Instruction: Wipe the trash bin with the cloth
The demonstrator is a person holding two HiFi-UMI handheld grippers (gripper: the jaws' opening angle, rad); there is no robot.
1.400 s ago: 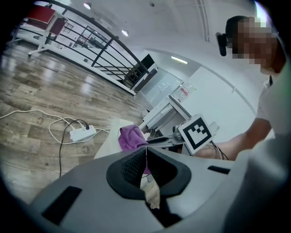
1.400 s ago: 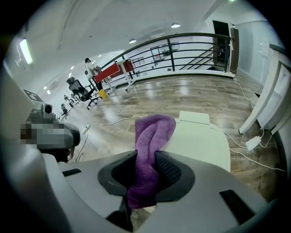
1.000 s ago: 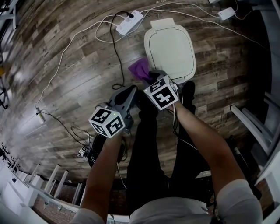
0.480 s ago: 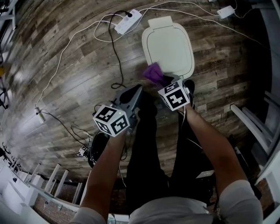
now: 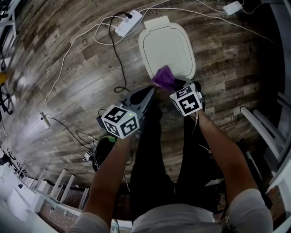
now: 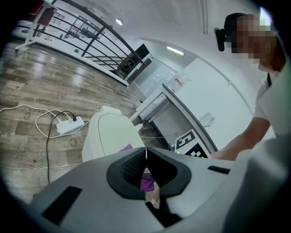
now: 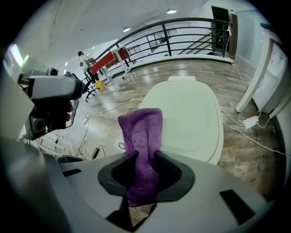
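A pale trash bin (image 5: pixel 166 45) with a closed lid stands on the wood floor, also seen as the bin (image 7: pixel 191 113) and the bin (image 6: pixel 109 134). My right gripper (image 5: pixel 175 88) is shut on a purple cloth (image 5: pixel 163 77), which hangs over the lid's near edge. In the right gripper view the cloth (image 7: pixel 143 136) sticks up between the jaws in front of the lid. My left gripper (image 5: pixel 148 95) sits left of the right one, just short of the bin, its jaws shut with nothing between them (image 6: pixel 145 159).
A white power strip (image 5: pixel 127 22) and several cables (image 5: pixel 113 50) lie on the floor left of and behind the bin. A white adapter (image 5: pixel 232 7) lies at the far right. A white shelf frame (image 5: pixel 268 132) stands at the right. The person's legs fill the floor below the grippers.
The right gripper has carried the purple cloth from beside the bin's left front corner onto the lid's near edge. The left gripper moved forward and right a little.
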